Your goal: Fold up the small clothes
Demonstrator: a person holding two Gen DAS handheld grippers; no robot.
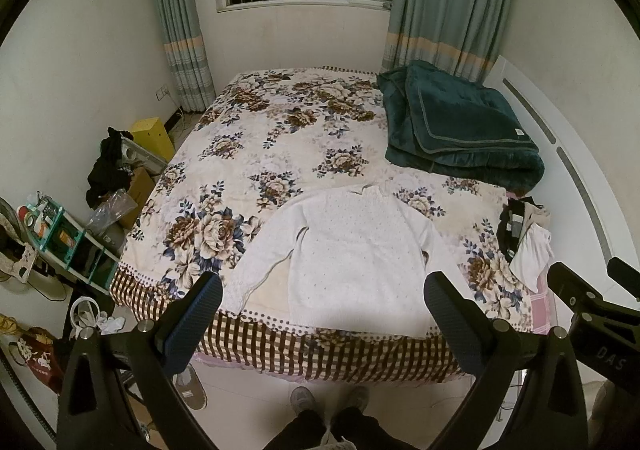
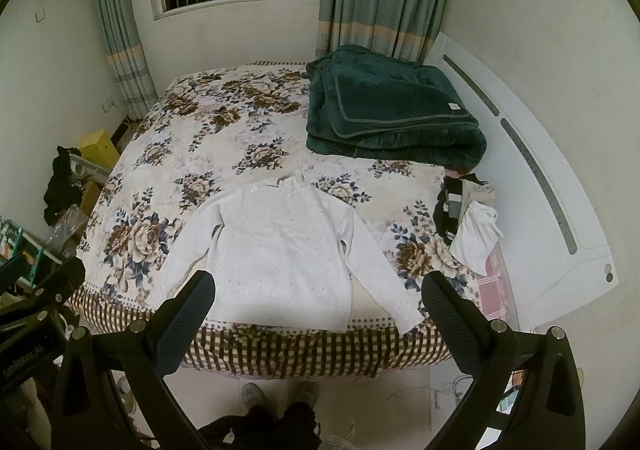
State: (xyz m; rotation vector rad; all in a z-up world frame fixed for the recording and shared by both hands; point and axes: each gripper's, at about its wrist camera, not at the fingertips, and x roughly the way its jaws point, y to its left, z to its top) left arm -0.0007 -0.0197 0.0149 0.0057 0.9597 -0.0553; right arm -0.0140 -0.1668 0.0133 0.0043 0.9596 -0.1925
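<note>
— White knit, left wrist view: the sweater lies flat, front up, at the near edge of the bed, sleeves angled outward. The left gripper hangs above it, fingers wide, holding nothing.

— And the right wrist view?

— Same sweater, untouched; the right gripper also spread wide, empty. Folding hasn't begun, I'd say. Next: descend, pinch a sleeve, fold inward.

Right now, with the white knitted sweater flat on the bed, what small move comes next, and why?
Probably lower the open left gripper onto the white knitted sweater's left sleeve: it lies spread outward, unfolded, and both grippers hover empty above the bed edge.
</note>
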